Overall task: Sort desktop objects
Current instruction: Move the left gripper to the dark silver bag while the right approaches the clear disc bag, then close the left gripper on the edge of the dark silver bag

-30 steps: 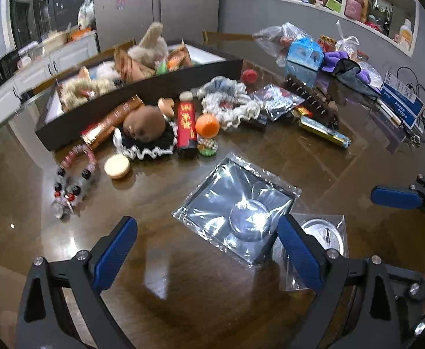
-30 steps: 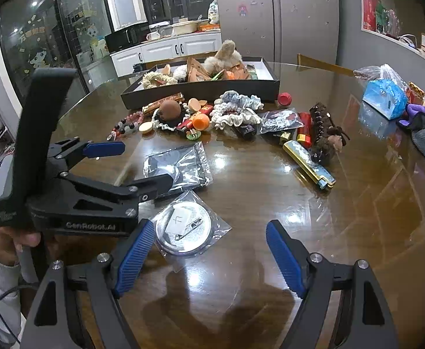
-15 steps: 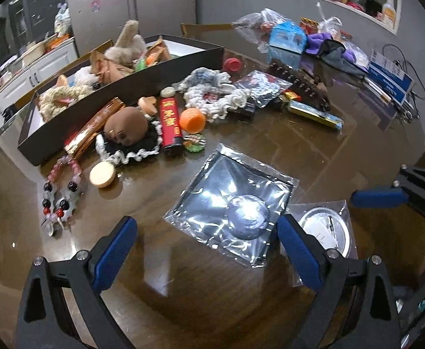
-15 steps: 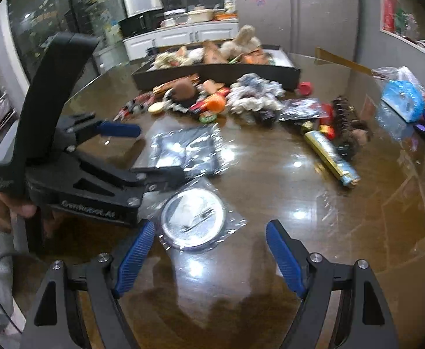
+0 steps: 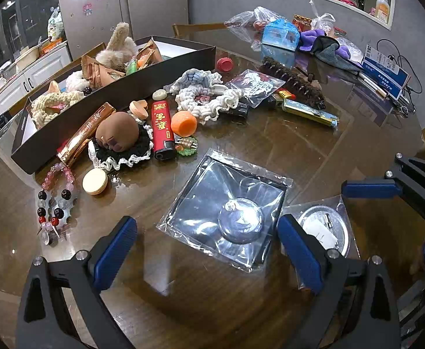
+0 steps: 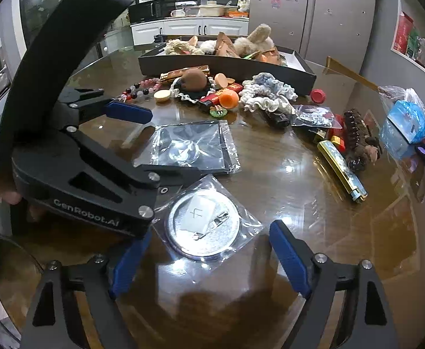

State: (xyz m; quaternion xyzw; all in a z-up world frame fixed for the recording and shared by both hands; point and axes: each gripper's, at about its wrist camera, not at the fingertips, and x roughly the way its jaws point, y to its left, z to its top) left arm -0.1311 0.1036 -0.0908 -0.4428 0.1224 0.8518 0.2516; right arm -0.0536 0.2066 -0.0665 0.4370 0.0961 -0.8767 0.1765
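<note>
A round silver pin badge [image 6: 203, 224] in a clear bag lies on the brown table between the blue fingers of my right gripper [image 6: 208, 261]. Its jaws are opening and the pads do not touch the bag. Beside the badge lies a square clear bag [image 5: 227, 209] with a round clear piece inside. My left gripper [image 5: 206, 253] hangs open over the near edge of this bag, gripping nothing. In the right wrist view the left gripper [image 6: 169, 142] fills the left side, held by a hand. In the left wrist view the badge [image 5: 323, 229] shows beside the right gripper's blue pad [image 5: 369, 189].
A long black tray [image 5: 166, 67] with plush toys and snacks stands at the back. In front of it lie a bead bracelet [image 5: 55, 200], a red lighter [image 5: 161, 128], an orange ball [image 5: 183, 123], knitted scrunchies [image 5: 203, 96] and a long gold pack [image 6: 342, 168]. Bags and cloths crowd the far right.
Both views have rolled a little. The right gripper has come slightly lower and closer over the badge, and its fingers stand a bit wider. The left gripper stays over the square bag.
</note>
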